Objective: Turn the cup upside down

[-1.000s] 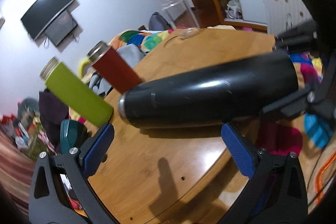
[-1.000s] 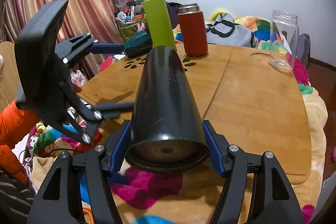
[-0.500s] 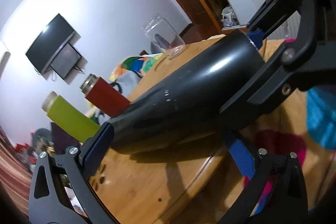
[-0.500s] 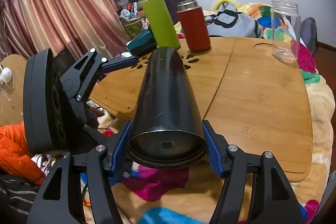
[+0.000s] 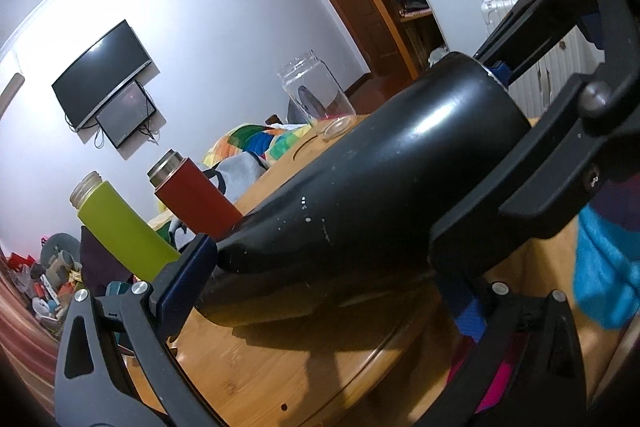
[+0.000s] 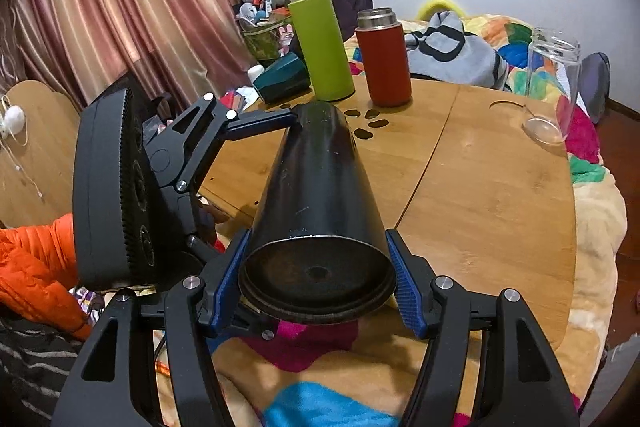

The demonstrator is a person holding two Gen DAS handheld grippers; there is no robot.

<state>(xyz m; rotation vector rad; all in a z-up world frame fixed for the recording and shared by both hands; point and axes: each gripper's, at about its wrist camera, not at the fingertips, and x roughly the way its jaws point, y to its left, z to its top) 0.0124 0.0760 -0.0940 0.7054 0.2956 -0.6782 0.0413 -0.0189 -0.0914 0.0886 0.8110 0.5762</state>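
Observation:
A tall black cup (image 6: 316, 187) is held in the air above the wooden table (image 6: 480, 195), tilted, its base toward the right wrist camera. My right gripper (image 6: 318, 291) is shut on the cup near its base. In the left wrist view the cup (image 5: 360, 211) slants up to the right, and my left gripper (image 5: 320, 291) stands wide around its narrow lower end. One left pad (image 5: 188, 279) is at the cup's end; I cannot tell if it touches. The left gripper also shows in the right wrist view (image 6: 256, 119), beside the cup's far end.
A green bottle (image 6: 320, 47), a red bottle (image 6: 384, 59) and a teal cup (image 6: 280, 77) on its side stand at the table's far edge. An upside-down clear glass jar (image 6: 552, 83) is at the far right. Bedding surrounds the table.
The cup's base has risen and the cup has tilted steeper. My left gripper has moved in from beside the cup until its fingers stand around the narrow end.

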